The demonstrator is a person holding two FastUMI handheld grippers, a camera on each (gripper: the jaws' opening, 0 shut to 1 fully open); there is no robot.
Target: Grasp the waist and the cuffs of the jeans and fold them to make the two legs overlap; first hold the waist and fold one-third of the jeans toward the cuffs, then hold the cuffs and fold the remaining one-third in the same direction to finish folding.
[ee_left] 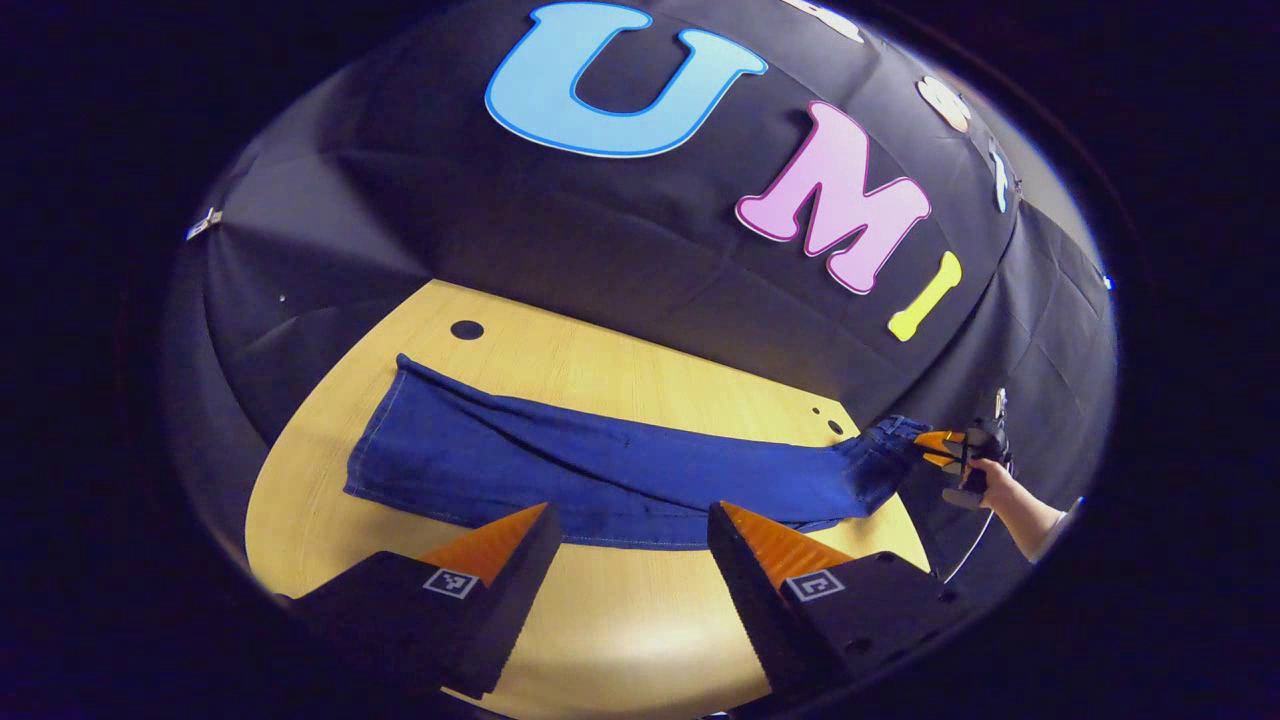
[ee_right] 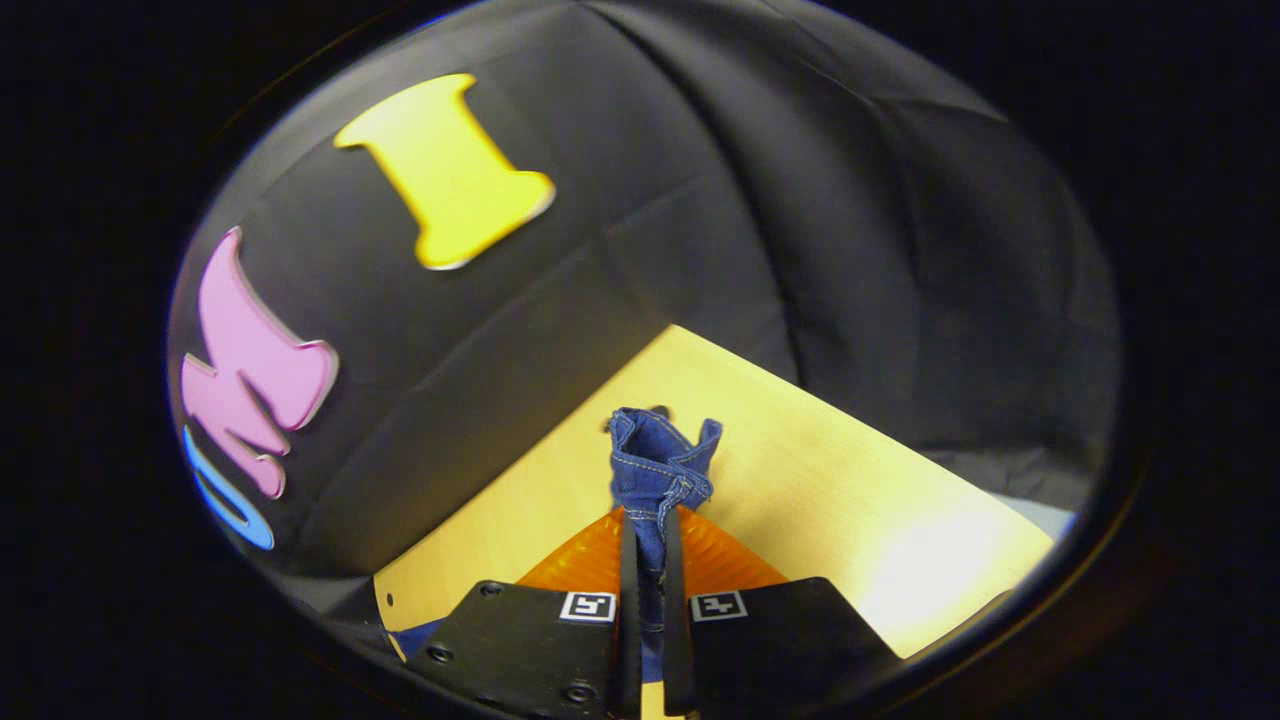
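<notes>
1. Jeans (ee_left: 600,470): they lie stretched flat across my desk (ee_left: 620,640), the legs one over the other in a long blue strip.
2. In the left gripper view the cuffs (ee_left: 385,440) rest near the desk's left edge, not far from a round dark hole (ee_left: 467,329) in the top.
3. The waist (ee_left: 885,450) reaches the desk's right edge, close to two small holes there, and is lifted off the wood.
4. My right tongs (ee_left: 935,448) have that waist. In the right gripper view the right tongs (ee_right: 650,530) are closed, both fingers pressed on a bunched fold of denim that stands up above the tips, yellow stitching showing.
5. My hand (ee_left: 995,485) holds those tongs just beyond the desk's right edge, with a pale sleeve behind it and a thin cable hanging below.
6. My left tongs (ee_left: 630,525) are wide open and hold nothing. They hover over the near edge of the desk, the tips just short of the jeans' near hem, about midway along the legs.
7. Bare wood shows between the two fingers.
</notes>
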